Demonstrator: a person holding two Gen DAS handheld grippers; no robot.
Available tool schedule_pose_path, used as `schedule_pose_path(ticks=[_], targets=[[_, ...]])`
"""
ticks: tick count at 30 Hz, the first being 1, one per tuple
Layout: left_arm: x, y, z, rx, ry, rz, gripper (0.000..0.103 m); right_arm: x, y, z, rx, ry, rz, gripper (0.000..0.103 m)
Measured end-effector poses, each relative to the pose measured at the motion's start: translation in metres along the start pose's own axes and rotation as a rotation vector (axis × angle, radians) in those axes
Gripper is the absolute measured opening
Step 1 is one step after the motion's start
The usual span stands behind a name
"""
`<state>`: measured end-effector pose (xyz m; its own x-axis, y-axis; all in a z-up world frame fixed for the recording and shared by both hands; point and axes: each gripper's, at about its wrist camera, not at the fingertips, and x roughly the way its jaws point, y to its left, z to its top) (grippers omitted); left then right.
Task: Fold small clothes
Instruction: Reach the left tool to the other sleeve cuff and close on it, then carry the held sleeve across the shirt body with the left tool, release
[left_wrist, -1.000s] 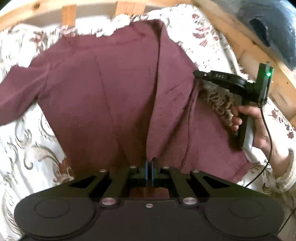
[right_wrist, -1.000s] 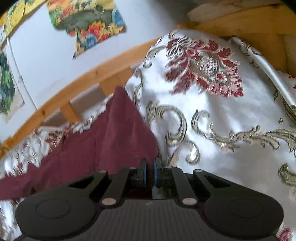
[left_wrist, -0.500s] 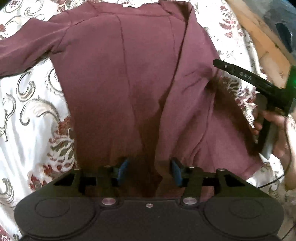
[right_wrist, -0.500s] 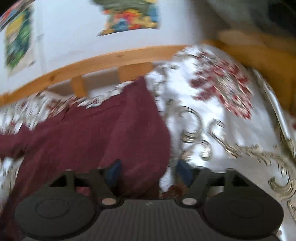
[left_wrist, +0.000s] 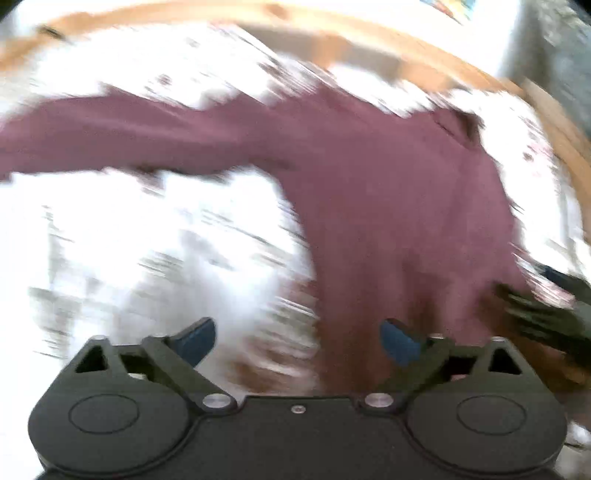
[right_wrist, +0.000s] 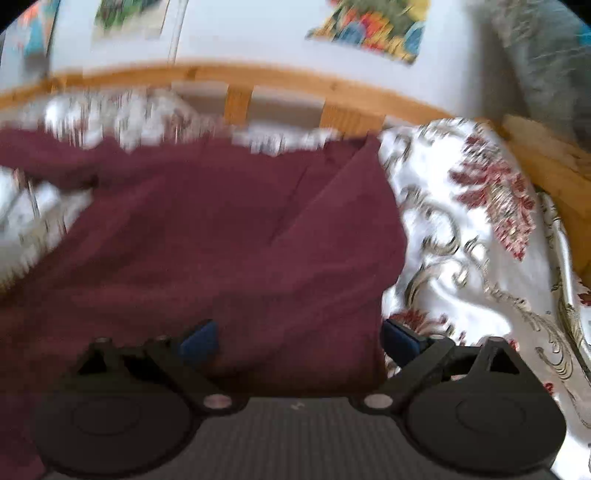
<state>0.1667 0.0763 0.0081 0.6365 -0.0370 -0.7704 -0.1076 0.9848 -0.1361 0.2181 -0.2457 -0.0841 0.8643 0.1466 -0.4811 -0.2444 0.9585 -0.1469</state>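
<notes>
A maroon long-sleeved top (left_wrist: 399, 206) lies spread on a white bedspread (left_wrist: 110, 240) with red and gold flowers. Its right side is folded inward, and one sleeve (left_wrist: 110, 129) stretches out to the left. My left gripper (left_wrist: 297, 341) hangs over the top's lower left edge; its jaws are opening wide and the blue pads grip nothing. My right gripper (right_wrist: 299, 341) sits over the folded right part of the top (right_wrist: 221, 240); its jaws are opening wide too, with cloth lying beneath them but not pinched. The right gripper's dark body (left_wrist: 546, 306) shows blurred at the right in the left wrist view.
A wooden bed rail (right_wrist: 280, 86) with slats runs along the far side, and a wooden frame (right_wrist: 554, 173) borders the right. Colourful pictures (right_wrist: 369, 29) hang on the white wall behind. A grey cushion (right_wrist: 546, 55) sits at the upper right.
Both grippers went from shut on the cloth to wide open and let it go. The left view swung left toward the spread sleeve; the right view rolled level and now looks over the folded side.
</notes>
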Motion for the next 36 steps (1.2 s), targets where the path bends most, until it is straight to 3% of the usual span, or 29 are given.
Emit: schedule_pose_path(ticks=[4,7,12,15,18,21,23,24,26,30,36], targets=[[-0.026,0.061,0.01,-0.051,-0.123,0.2,0.101,-0.026,-0.004,0.009,0.08,-0.108,0.032,0.103],[-0.037,0.113,0.019,-0.148,-0.21,0.294,0.102,-0.039,-0.003,0.011,0.125,-0.141,0.058,0.103],[-0.039,0.186,0.034,-0.407,-0.304,0.363,0.102,-0.06,0.009,-0.001,0.203,-0.141,0.042,0.103],[-0.037,0.214,0.039,-0.576,-0.363,0.343,0.102,-0.06,0.016,-0.011,0.222,-0.142,0.075,0.103],[-0.038,0.223,0.042,-0.668,-0.421,0.344,0.093,-0.052,0.022,-0.015,0.191,-0.129,0.072,0.103],[-0.035,0.217,0.054,-0.64,-0.409,0.394,0.052,-0.049,0.021,-0.019,0.195,-0.124,0.065,0.103],[-0.032,0.214,0.061,-0.628,-0.384,0.431,0.016,-0.049,0.021,-0.023,0.208,-0.118,0.074,0.103],[-0.032,0.213,0.062,-0.619,-0.383,0.443,0.007,-0.049,0.02,-0.023,0.213,-0.116,0.075,0.103],[-0.038,0.209,0.064,-0.596,-0.406,0.456,0.002,-0.049,0.018,-0.023,0.222,-0.112,0.078,0.103],[-0.051,0.186,0.078,-0.487,-0.502,0.45,0.002,-0.052,0.014,-0.02,0.233,-0.132,0.088,0.103],[-0.077,0.109,0.115,-0.158,-0.638,0.276,0.002,-0.051,0.012,-0.019,0.245,-0.131,0.104,0.103]])
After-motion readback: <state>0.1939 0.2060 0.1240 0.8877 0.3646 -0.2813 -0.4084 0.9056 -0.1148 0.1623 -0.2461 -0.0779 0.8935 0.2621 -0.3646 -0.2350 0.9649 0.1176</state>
